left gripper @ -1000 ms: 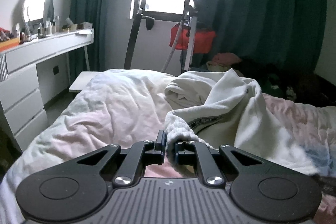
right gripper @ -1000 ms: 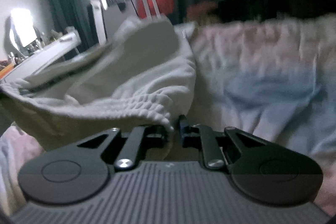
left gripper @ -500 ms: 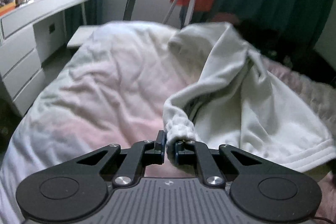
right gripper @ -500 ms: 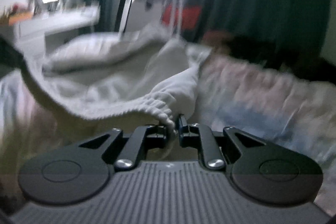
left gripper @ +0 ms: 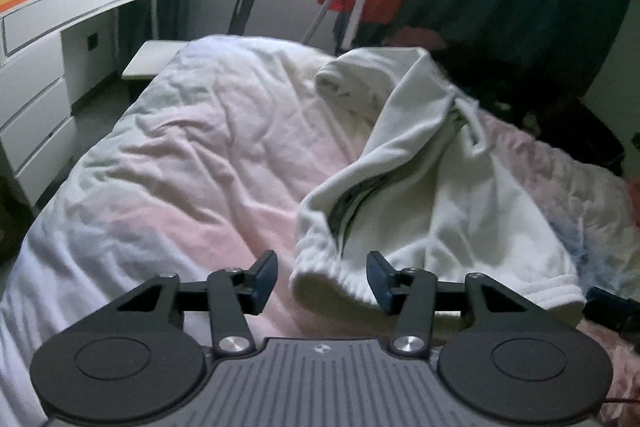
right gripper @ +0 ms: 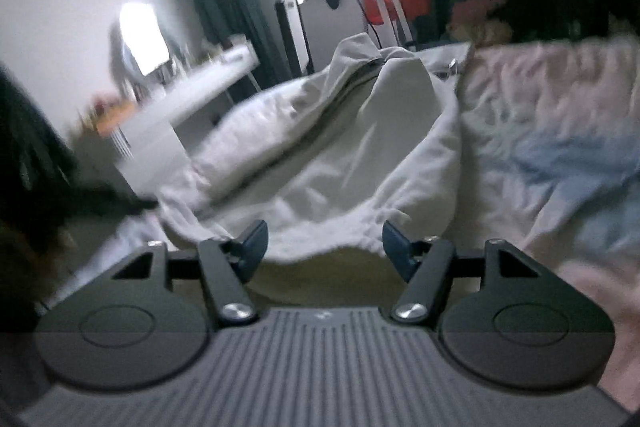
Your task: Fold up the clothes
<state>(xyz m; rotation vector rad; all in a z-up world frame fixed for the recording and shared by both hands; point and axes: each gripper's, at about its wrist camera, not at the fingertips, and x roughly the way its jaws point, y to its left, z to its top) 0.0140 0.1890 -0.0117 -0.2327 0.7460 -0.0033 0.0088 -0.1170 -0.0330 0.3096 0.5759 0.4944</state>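
The white garment lies crumpled on the bed, on its right half as the left wrist view shows it. Its ribbed cuff lies between the fingers of the left tongs, which have just been opening; the pads stand apart and do not press the cloth. The ribbed hem of the garment sits between the fingers of the right tongs, whose jaws have also just been opening and hold nothing.

To the left of the garment, the pink and white duvet is bare up to the bed edge, with much open room. The left view shows the white desk with drawers beyond that edge. The right view, blurred, shows the bluish part of the duvet on the other side of the garment.
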